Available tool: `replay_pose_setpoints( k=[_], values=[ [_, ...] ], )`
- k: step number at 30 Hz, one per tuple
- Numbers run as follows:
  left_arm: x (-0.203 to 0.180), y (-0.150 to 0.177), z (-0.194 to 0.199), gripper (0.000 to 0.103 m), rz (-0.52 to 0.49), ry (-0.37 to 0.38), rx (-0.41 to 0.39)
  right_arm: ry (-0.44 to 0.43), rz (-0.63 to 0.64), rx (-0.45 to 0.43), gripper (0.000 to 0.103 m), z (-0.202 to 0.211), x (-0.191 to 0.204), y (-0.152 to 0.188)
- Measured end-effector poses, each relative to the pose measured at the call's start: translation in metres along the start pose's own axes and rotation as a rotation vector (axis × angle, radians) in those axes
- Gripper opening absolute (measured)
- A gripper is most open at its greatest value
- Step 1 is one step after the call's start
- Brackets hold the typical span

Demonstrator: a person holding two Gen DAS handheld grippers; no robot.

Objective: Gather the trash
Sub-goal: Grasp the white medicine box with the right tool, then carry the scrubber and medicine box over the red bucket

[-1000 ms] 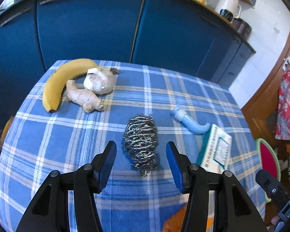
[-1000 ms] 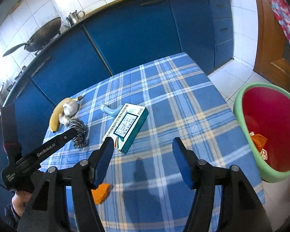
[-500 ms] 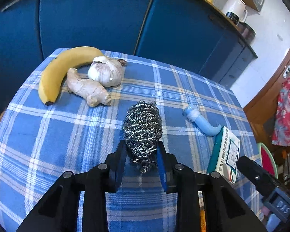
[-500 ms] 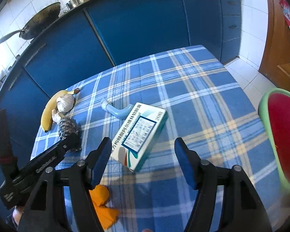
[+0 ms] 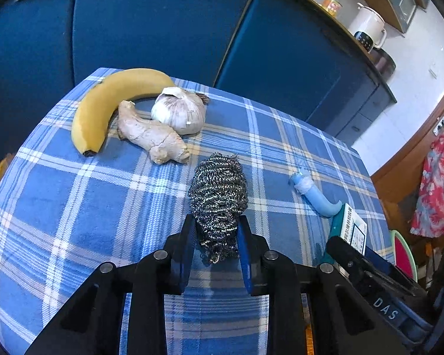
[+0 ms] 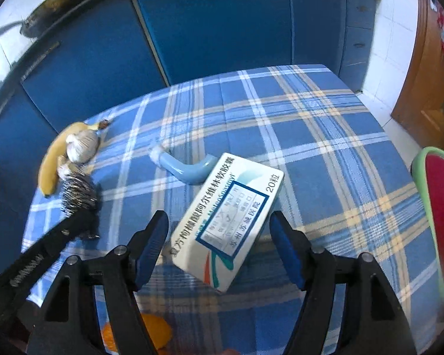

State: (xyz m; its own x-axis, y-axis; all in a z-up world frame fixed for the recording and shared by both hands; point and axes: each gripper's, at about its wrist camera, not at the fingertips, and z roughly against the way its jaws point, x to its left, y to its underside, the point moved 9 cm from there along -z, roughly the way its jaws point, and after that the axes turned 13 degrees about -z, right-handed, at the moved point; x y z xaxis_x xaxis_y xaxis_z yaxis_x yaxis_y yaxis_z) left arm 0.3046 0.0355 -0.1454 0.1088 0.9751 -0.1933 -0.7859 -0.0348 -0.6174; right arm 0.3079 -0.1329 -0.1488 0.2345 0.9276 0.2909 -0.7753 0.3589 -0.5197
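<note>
In the left wrist view, the left gripper (image 5: pixel 214 238) is seen low over a blue plaid tablecloth (image 5: pixel 74 207), its jaws having just been closing. Its two blue pads are pressed against the near end of a steel wool scrubber (image 5: pixel 217 192), which is squeezed between them while its far end still lies on the cloth. Beyond the scrubber, a ginger root (image 5: pixel 151 134), a garlic bulb (image 5: pixel 179 111) and a banana (image 5: pixel 109 100) are grouped touching one another near the far left corner of the table. To the right, a pale blue curved tube (image 5: pixel 316 196) is laid on the cloth, and just beside its near end a medicine box (image 5: pixel 350 230) is partly hidden by the other gripper's black body. Blue cabinets (image 5: pixel 162 23) are seen behind the table, with a white kettle (image 5: pixel 368 26) on the counter above.

In the right wrist view, the right gripper (image 6: pixel 219 245) is held with its fingers spread wide, its jaws having just been opening further. The medicine box (image 6: pixel 228 222) is framed between the blue pads, lying flat on the tablecloth (image 6: pixel 310 148); a gap is visible on each side, so it is not gripped. The blue tube (image 6: pixel 186 170) is touching the box's far corner. At left, the scrubber (image 6: pixel 77 189) is seen clamped by the left gripper, near the banana (image 6: pixel 54 159) and garlic (image 6: pixel 83 146). A green-rimmed red bin (image 6: pixel 441 207) is seen off the table's right edge, and something orange (image 6: pixel 154 331) lies at the bottom edge.
</note>
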Motion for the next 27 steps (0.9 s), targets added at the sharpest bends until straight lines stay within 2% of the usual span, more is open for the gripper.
replay_pose_setpoints(
  k=[3,12,22,27],
  values=[
    [0.001,0.001,0.001,0.027,-0.002,0.003,-0.001,0.004,0.02,-0.004,0.069,0.001,0.0,0.001],
    [0.0,0.001,0.005,0.027,-0.005,0.006,-0.011,-0.056,0.004,0.005,0.059,0.014,-0.011,0.009],
    [-0.004,-0.001,0.009,0.027,-0.03,-0.015,-0.03,-0.082,-0.051,-0.067,0.058,0.071,-0.057,0.019],
    [-0.009,-0.003,0.014,0.027,-0.049,-0.024,-0.049,-0.06,-0.096,-0.108,0.058,0.101,-0.089,0.025]
  ],
)
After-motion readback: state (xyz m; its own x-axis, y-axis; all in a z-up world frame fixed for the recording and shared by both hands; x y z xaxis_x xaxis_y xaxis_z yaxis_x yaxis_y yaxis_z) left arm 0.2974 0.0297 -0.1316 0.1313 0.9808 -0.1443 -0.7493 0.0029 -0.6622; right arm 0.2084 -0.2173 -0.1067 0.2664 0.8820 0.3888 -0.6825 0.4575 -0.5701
